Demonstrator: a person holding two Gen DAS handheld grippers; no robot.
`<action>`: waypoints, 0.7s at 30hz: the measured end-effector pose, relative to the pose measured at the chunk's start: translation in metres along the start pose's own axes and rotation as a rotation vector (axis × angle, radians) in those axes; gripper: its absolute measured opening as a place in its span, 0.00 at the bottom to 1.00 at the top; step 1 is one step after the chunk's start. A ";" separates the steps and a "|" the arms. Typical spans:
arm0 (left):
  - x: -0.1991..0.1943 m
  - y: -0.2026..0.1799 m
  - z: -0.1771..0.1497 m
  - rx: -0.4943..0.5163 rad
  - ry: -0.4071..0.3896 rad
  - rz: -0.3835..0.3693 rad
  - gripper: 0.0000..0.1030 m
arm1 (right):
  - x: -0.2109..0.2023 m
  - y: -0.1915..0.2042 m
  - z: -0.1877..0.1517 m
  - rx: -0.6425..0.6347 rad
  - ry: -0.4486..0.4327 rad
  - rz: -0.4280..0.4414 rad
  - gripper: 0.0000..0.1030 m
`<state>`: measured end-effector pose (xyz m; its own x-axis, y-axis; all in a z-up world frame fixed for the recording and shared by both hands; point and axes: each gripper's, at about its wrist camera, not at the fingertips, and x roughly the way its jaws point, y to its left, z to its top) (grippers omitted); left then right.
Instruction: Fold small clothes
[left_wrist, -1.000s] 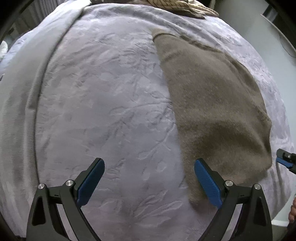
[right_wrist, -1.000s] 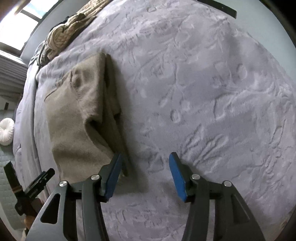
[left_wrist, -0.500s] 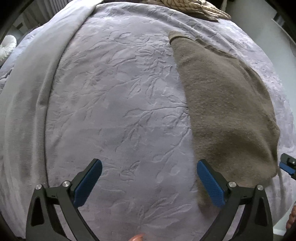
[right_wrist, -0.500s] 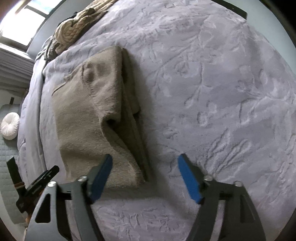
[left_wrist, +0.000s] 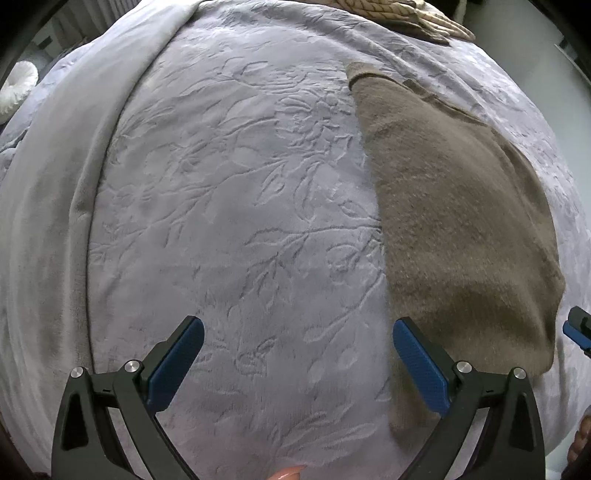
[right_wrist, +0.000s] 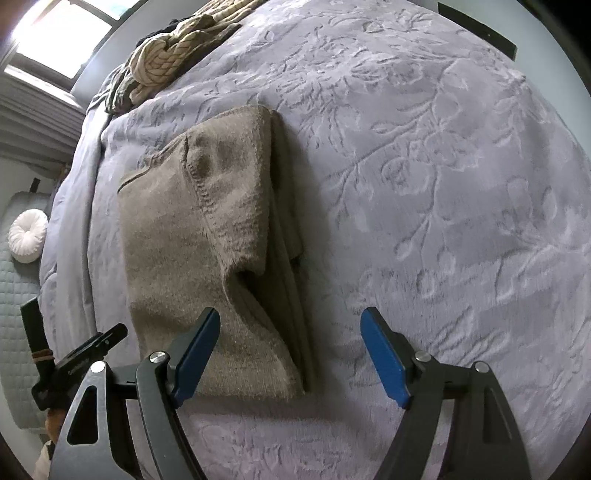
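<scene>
While both claws gape, folded garment (right_wrist: 192, 236) lies flat.

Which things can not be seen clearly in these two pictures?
- Garment: its type is unclear; the folds hide its inner layers in both views.
- Garment's near corner: in the left wrist view, the left gripper's right finger covers it.
- Clothes pile: cut off by the top edge in both views.
- Right gripper: in the left wrist view, only a tip shows at the right edge.
</scene>
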<state>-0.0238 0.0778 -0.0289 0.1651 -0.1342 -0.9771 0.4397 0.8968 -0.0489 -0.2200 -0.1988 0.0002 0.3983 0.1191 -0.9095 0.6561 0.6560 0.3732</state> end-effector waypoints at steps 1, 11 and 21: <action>0.001 -0.001 0.002 -0.001 0.002 0.003 1.00 | 0.000 0.000 0.003 -0.007 -0.001 0.001 0.79; 0.012 -0.007 0.021 0.008 0.023 0.018 1.00 | 0.012 -0.008 0.020 -0.026 0.029 0.016 0.79; 0.003 -0.011 0.035 -0.002 -0.009 -0.096 1.00 | 0.022 -0.014 0.046 -0.012 0.043 0.129 0.79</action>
<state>0.0027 0.0530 -0.0244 0.1301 -0.2229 -0.9661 0.4517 0.8807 -0.1424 -0.1915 -0.2400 -0.0164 0.4507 0.2353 -0.8611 0.5931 0.6420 0.4859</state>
